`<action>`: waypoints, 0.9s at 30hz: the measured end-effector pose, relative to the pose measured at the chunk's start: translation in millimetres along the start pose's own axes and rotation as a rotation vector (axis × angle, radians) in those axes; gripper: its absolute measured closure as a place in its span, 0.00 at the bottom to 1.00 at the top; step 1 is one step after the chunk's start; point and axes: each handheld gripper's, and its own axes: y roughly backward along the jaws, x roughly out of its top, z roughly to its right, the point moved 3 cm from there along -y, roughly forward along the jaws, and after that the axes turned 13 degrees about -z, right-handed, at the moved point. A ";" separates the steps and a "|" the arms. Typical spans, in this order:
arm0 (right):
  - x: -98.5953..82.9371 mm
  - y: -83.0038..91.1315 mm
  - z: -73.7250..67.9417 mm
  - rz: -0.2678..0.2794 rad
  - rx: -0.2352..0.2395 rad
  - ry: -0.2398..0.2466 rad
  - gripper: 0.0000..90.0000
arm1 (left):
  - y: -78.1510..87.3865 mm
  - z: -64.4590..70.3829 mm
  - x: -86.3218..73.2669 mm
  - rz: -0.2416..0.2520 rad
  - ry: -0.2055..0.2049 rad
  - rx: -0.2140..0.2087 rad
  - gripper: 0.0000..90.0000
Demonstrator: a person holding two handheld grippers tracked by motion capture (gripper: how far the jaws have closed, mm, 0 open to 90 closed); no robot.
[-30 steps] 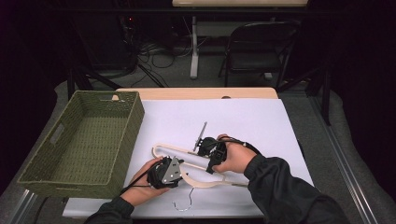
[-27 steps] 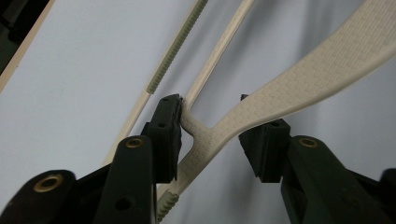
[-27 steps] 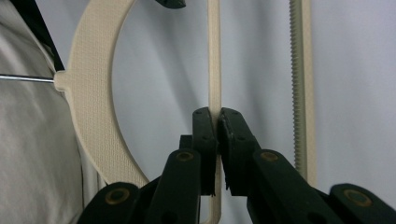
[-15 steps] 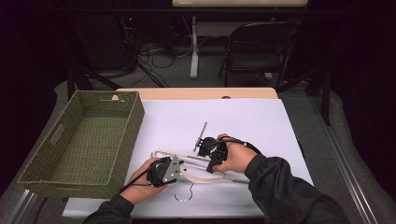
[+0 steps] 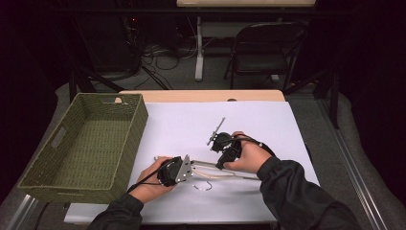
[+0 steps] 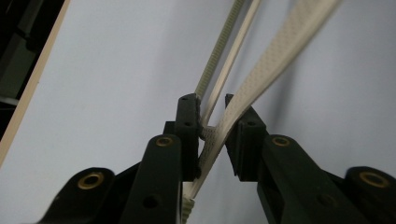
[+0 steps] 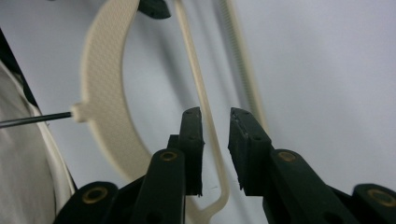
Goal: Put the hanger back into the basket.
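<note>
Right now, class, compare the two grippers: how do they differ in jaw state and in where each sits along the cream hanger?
1. The left gripper has its jaws clamped on the cream hanger's flat arm; the right gripper's jaws stand apart, a thin bar running between them.
2. In the high view the left gripper sits nearer the wicker basket; the right gripper lies farther right.
Shared: both have black jaws over the white table.

I hold two tongs, my left tongs [image 5: 187,168] at lower centre of the frame and my right tongs [image 5: 216,142] beside them. One cream hanger [image 5: 218,168] lies between them, one green basket [image 5: 86,143] at left, and one chair [image 5: 268,48] at upper right.
</note>
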 end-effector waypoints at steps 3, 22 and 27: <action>-6.0 5.1 3.9 0.047 0.005 -0.012 0.80 | -0.3 -1.5 1.8 -0.002 -0.010 0.016 0.87; -52.1 38.1 23.9 0.157 -0.103 -0.124 0.76 | 13.8 -7.0 4.3 -0.062 -0.041 0.087 0.97; -52.6 35.7 23.9 0.148 -0.108 -0.118 0.72 | 14.9 -8.9 3.1 -0.069 -0.015 0.087 0.97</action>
